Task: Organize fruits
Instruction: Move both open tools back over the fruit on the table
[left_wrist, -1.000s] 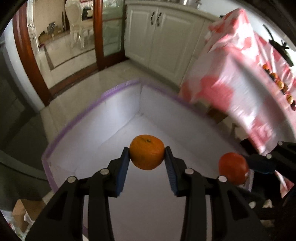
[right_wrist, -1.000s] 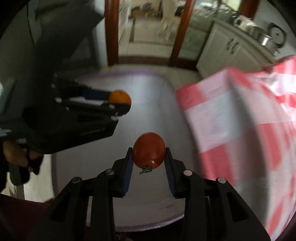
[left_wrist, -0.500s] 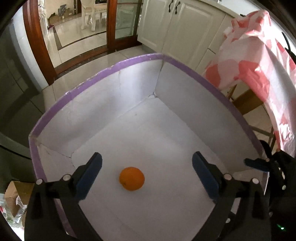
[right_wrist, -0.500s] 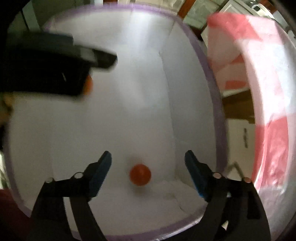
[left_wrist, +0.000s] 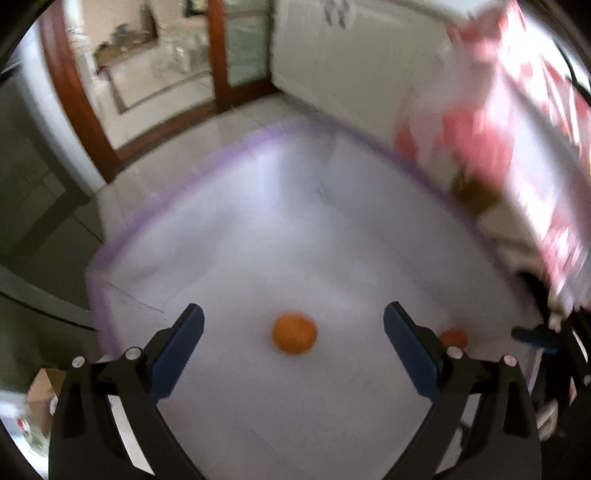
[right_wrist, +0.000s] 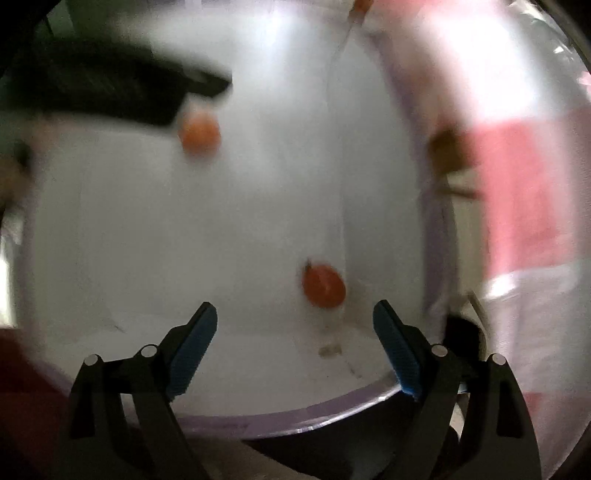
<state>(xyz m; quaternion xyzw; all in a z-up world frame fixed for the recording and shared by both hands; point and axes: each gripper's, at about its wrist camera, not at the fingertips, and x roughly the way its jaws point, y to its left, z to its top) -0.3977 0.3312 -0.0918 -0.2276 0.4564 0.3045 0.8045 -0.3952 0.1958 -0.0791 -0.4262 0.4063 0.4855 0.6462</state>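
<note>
A white box with a purple rim (left_wrist: 173, 192) lies below both grippers. An orange (left_wrist: 294, 333) rests on its floor, straight under my left gripper (left_wrist: 293, 325), which hangs open above it with nothing between its blue pads. A red tomato (left_wrist: 453, 336) peeks out behind the right finger in the left wrist view. In the right wrist view the tomato (right_wrist: 324, 286) lies near the box's right wall, ahead of my open, empty right gripper (right_wrist: 295, 325). The orange (right_wrist: 199, 134) sits further off, partly under the dark left gripper body (right_wrist: 110, 92). Both views are blurred.
A red-and-white checked tablecloth (left_wrist: 524, 122) hangs to the right of the box (right_wrist: 295, 417); it also fills the right of the right wrist view (right_wrist: 517, 184). White cabinets (left_wrist: 351, 62) and a wood-framed glass door (left_wrist: 236, 55) stand beyond on a tiled floor.
Both grippers opened: the orange dropped from the left one and the tomato from the right one onto the box floor. Both fruits have since shifted a little in view.
</note>
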